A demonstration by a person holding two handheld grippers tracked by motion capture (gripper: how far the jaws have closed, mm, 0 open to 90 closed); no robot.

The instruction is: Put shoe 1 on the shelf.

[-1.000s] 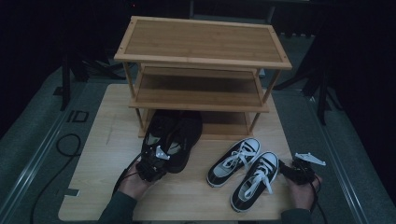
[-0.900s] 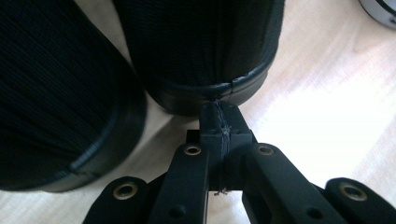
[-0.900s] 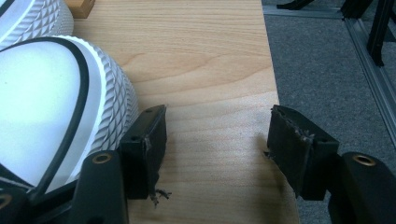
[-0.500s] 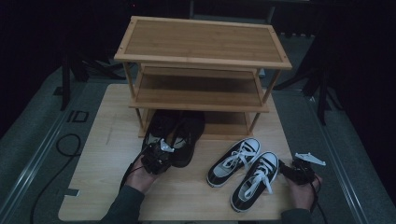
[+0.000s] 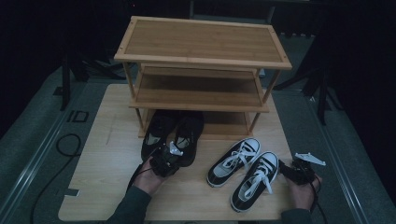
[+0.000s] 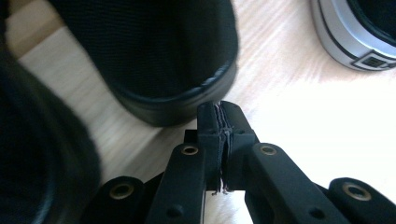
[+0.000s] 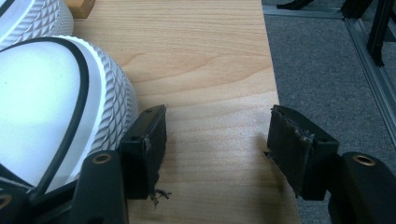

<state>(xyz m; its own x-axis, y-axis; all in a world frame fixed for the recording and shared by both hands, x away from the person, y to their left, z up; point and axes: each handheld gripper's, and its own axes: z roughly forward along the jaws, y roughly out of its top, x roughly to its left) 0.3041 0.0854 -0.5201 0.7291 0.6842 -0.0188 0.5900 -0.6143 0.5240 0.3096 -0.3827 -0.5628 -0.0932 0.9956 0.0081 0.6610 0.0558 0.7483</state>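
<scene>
My left gripper (image 5: pixel 164 161) sits at the heels of the black shoes (image 5: pixel 173 135), its jaws pressed together on nothing, just short of one heel rim (image 6: pixel 187 100). The pair's toes reach under the bamboo rack (image 5: pixel 201 60). Right of them lie the black-and-white sneakers (image 5: pixel 243 168). My right gripper (image 5: pixel 294 170) rests with jaws spread wide, beside a sneaker's white toe cap (image 7: pixel 51 126).

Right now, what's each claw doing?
Left claw: shut, holding nothing, by the black shoe.
Right claw: open, empty, beside the sneaker.

Grey carpet floor (image 5: pixel 28 140), dark surroundings
</scene>
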